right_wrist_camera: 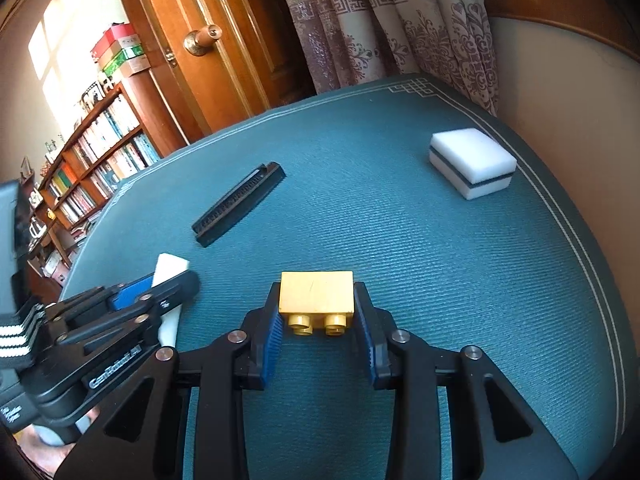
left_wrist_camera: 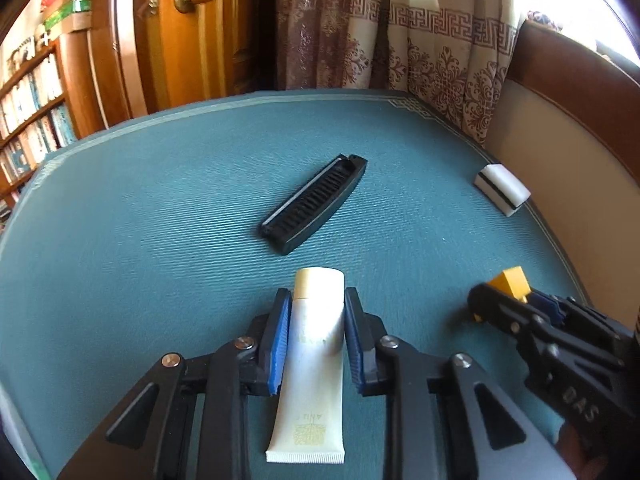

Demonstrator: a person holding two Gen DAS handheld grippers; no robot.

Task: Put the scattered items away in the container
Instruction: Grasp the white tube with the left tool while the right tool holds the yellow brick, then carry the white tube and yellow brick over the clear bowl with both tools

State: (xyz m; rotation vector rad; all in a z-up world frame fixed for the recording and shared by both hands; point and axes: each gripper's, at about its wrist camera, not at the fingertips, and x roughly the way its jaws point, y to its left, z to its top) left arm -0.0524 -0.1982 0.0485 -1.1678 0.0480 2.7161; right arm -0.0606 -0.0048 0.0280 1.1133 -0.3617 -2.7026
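Note:
My left gripper (left_wrist_camera: 318, 298) is shut on a cream tube (left_wrist_camera: 316, 360), its blue pads pressing both sides just below the cap, crimped end toward the camera. The right wrist view shows the left gripper (right_wrist_camera: 170, 280) at lower left with the tube (right_wrist_camera: 170, 266) poking out past it. My right gripper (right_wrist_camera: 318, 300) is shut on a yellow toy brick (right_wrist_camera: 316, 286) whose studs face the camera. A black folding comb (left_wrist_camera: 314, 204) lies mid-table, ahead of both grippers. Near the right edge rests a white sponge (right_wrist_camera: 472, 162) with a dark stripe. No container is in view.
Everything sits on a teal ribbed tablecloth (left_wrist_camera: 160, 220). Patterned curtains (left_wrist_camera: 400, 40) and a wooden door (left_wrist_camera: 180, 40) stand behind the table. A bookshelf (right_wrist_camera: 92, 168) is at far left, and a brown-and-cream chair back (left_wrist_camera: 572, 120) borders the table on the right.

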